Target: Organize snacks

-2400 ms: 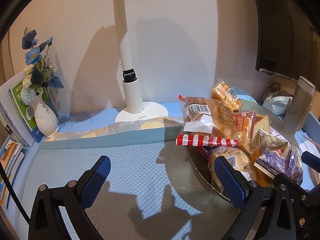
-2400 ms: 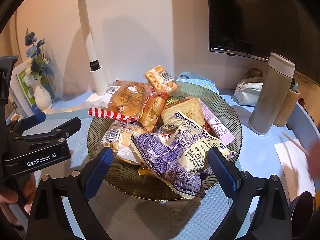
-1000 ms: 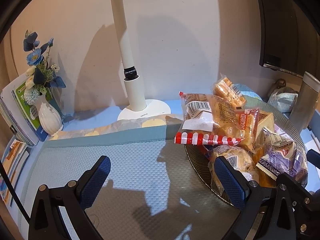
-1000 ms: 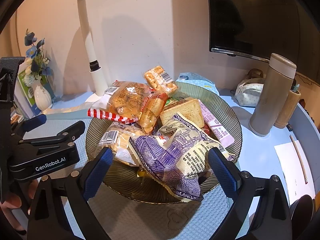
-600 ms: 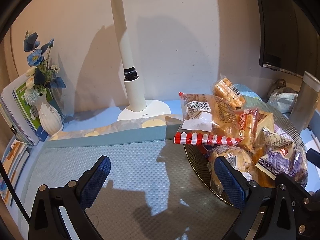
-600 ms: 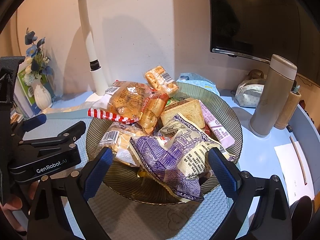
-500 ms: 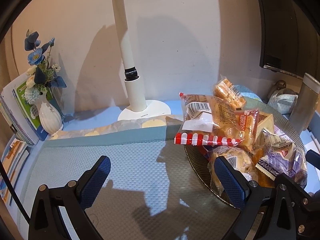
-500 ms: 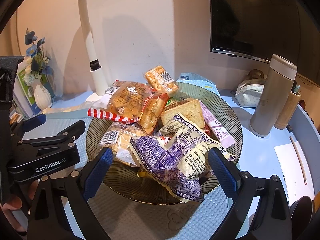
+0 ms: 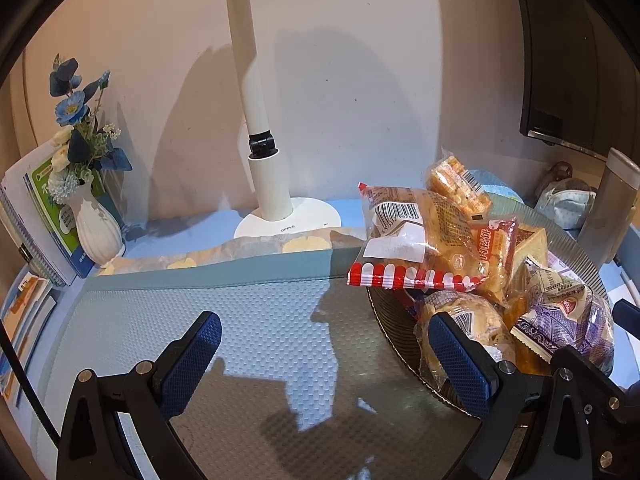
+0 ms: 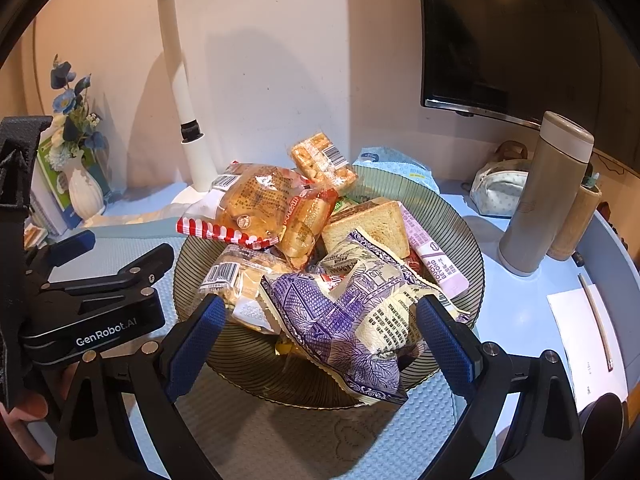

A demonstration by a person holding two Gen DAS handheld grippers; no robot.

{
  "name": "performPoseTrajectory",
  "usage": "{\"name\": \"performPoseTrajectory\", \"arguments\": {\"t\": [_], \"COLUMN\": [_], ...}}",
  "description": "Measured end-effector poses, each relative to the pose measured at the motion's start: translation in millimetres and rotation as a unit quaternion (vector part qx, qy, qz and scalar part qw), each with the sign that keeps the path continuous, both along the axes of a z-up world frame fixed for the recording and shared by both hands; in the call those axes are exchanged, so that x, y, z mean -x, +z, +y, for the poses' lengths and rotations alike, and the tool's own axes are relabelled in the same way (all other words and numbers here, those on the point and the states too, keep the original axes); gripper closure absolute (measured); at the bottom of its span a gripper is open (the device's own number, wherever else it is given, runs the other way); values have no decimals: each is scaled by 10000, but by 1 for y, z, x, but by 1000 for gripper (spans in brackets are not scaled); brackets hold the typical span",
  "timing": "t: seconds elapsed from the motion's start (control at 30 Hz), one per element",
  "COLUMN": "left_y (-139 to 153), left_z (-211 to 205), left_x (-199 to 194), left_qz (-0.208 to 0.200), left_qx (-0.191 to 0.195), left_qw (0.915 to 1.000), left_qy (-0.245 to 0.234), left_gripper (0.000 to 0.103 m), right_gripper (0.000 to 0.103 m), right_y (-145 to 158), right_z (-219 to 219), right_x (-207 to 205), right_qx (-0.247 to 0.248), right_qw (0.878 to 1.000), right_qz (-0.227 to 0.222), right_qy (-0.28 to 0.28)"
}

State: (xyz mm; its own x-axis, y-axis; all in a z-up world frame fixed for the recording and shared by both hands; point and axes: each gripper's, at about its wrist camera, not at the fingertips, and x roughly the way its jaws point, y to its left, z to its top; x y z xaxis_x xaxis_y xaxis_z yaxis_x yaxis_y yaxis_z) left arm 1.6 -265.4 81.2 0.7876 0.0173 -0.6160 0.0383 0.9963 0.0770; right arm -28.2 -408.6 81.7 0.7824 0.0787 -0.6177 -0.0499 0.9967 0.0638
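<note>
Nothing much has shifted since a moment ago: both tools hold steady. Snack packets sit heaped in the ribbed bowl (image 10: pixel 460 236) on the bench mat, purple bag (image 10: pixel 344 316) at its near rim, striped bread packet (image 10: pixel 248 208) overhanging the left rim. Right tool (image 10: pixel 320 336) gapes wide around the purple bag; left tool (image 9: pixel 324 354) hangs open, empty, over the mat (image 9: pixel 260 320).

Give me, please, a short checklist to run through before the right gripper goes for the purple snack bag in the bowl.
1. Right gripper open, holding nothing: ok.
2. Purple snack bag lies on top, between the fingers' line: ok.
3. Left gripper open over the mat, clear of the bag: ok.
4. Bowl flat on the mat: ok.
5. Thermos stands apart from the bowl: ok.
6. What lies beneath the bag: cannot tell.
</note>
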Motion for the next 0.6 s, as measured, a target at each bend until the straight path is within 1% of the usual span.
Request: {"name": "performPoseTrajectory", "arguments": {"t": [0.47, 0.6], "left_y": [0, -3], "left_z": [1, -1], "left_x": [0, 0], "left_qz": [71, 75], "left_qx": [144, 67], "left_qw": [9999, 9999], "left_qy": [-16, 31], "left_gripper": [0, 0], "right_gripper": [6, 6], "right_y": [1, 0], "right_z": [2, 2], "right_x": [-1, -2], "right_qx": [19, 26], "right_qw": [10000, 10000], "right_qz": [12, 25], "right_qy": [44, 48]}}
